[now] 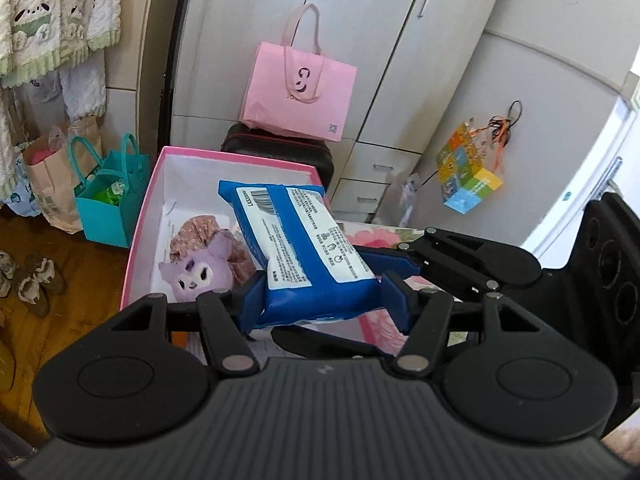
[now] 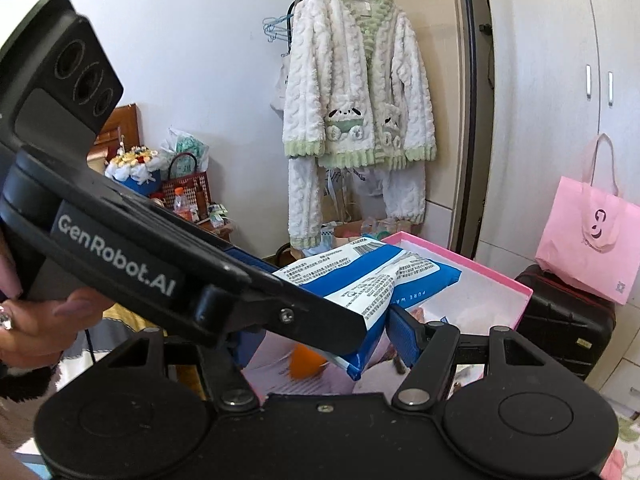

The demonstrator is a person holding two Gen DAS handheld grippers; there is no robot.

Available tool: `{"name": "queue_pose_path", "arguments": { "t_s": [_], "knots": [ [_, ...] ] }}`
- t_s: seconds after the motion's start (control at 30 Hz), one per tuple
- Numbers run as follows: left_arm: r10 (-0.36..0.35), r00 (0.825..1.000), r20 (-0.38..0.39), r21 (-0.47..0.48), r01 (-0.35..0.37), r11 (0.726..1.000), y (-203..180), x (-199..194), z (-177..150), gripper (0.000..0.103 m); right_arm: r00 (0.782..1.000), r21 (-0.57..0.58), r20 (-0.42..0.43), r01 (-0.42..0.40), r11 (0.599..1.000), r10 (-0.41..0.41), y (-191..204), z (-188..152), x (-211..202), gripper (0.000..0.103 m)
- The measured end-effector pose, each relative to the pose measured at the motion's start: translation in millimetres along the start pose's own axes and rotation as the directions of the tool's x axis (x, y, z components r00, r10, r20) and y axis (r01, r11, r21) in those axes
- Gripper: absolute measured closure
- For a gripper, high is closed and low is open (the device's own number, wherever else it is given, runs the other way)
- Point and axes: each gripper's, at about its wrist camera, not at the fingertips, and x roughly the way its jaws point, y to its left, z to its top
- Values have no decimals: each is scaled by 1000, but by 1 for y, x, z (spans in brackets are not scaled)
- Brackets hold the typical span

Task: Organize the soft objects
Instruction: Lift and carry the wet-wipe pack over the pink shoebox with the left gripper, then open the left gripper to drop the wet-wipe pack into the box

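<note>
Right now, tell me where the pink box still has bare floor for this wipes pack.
Bare white floor lies along the far wall of the pink box, behind the purple plush, and in the far right corner in the right wrist view. The near left is crowded by the plush and floral fabric. The wipes pack hides the middle.

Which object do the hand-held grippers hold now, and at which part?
The left hand-held gripper clamps the blue wipes pack at its near end. The right hand-held gripper's grip cannot be told.

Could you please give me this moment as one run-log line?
left gripper: shut on blue wipes pack | right gripper: same pack | location: over pink box | plush: inside
</note>
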Motion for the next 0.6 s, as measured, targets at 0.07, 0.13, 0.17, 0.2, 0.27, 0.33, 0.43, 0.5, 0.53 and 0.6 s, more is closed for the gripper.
{"name": "queue_pose_path", "arguments": {
  "t_s": [0.07,0.13,0.17,0.2,0.27,0.33,0.43,0.5,0.53,0.6],
  "knots": [
    [1,1000,-15,-20,-1,1000,8,10,4,43,1000,-15,-15,4,1000,-4,-5,-1,10,32],
    [-11,1000,-19,-47,10,999,18,20,10,43,1000,-20,-23,4,1000,-4,-10,0,19,32],
    [-17,1000,-22,-57,15,998,21,23,12,43,1000,-24,-22,9,1000,-10,-12,0,24,32],
    [-20,999,-26,-65,18,998,25,27,14,43,1000,-24,-26,12,1000,-13,-14,2,27,32],
    [-18,999,-36,-78,15,997,30,36,15,43,999,-24,-45,10,1000,-11,-20,4,35,32],
    [-10,999,-43,-84,6,996,34,44,16,43,998,-18,-69,4,1000,-5,-25,5,43,32],
    [5,999,-51,-85,-9,996,36,56,15,43,995,-21,-98,6,1000,-8,-29,5,55,32],
    [13,998,-55,-85,-18,996,38,62,14,43,993,-16,-116,9,1000,-11,-32,5,61,32],
    [15,998,-56,-85,-20,996,39,63,13,43,992,-18,-122,10,1000,-13,-32,4,64,32],
    [10,999,-51,-112,-16,994,46,66,12,43,991,-39,-128,21,999,-26,-31,2,70,32]
  ]
}}
